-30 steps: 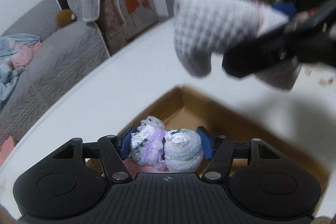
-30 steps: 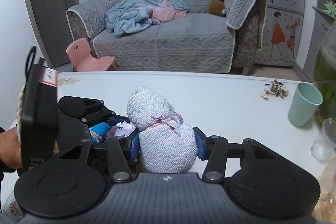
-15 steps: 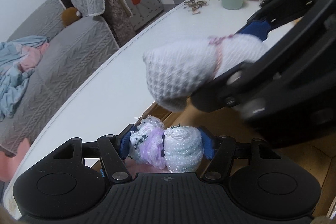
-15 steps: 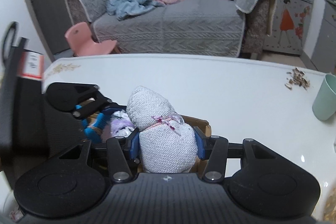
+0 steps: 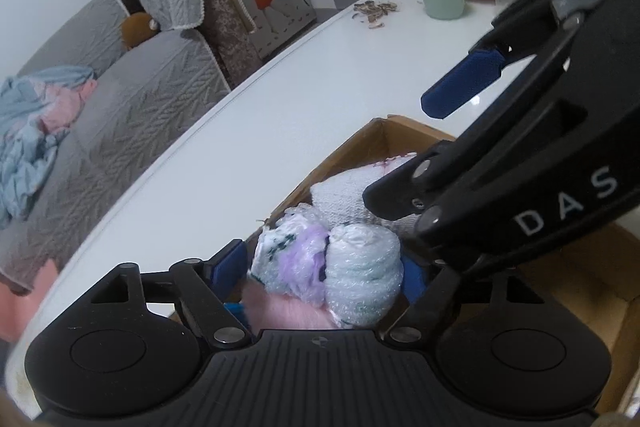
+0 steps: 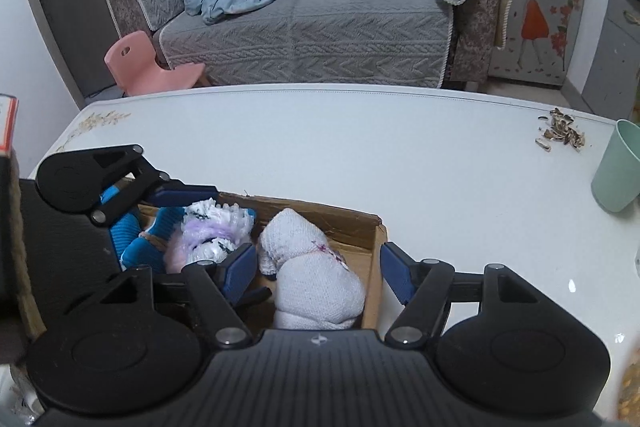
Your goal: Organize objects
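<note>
The white knitted sock bundle (image 6: 316,279) lies in the cardboard box (image 6: 340,213), beside the fluffy purple-and-white bundle (image 5: 324,267). Both look soft, light and squashy, so they are best pinched around the fat middle. The right gripper (image 6: 318,273) is opening, and its pads stand clear of the white bundle. The left gripper (image 5: 320,269) is opening too, with the fluffy bundle between its pads. The box walls are close, but the white table (image 6: 360,147) has lots of room.

One box (image 6: 352,223), three sock bundles, one cup (image 6: 618,167).
</note>
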Available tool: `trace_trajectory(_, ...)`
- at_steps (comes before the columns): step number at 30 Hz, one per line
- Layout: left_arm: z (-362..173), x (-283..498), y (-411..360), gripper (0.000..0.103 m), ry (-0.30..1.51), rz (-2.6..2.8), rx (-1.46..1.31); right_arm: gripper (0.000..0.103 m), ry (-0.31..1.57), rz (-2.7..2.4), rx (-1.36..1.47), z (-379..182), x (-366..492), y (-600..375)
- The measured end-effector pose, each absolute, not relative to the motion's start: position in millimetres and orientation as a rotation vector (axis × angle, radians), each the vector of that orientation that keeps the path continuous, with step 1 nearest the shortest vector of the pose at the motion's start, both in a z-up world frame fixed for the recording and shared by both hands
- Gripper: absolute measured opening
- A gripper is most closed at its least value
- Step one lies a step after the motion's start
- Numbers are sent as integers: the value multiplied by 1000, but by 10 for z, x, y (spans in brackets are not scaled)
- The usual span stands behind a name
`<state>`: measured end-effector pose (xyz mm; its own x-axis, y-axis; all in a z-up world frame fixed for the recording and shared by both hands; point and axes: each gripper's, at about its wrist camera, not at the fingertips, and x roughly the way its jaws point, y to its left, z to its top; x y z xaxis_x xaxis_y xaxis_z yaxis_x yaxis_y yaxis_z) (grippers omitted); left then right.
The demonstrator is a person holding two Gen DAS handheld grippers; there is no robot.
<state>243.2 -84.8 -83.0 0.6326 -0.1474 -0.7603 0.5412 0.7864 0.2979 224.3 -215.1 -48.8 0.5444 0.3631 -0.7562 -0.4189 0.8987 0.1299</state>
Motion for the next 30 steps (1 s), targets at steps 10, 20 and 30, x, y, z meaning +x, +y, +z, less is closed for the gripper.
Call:
trace_trajectory(10,-657,2309,-749,91,825,-403,521,66,867,468,-78,-423,2249,-2110)
trace_trajectory(20,-482,2165,-529,91,898,-289,366,69,862,487,-130,-366,2191,-2071)
trace_trajectory(30,-366,2015,-285,92,907,-177,255,70,864,501,-154,-343,2077,-1954)
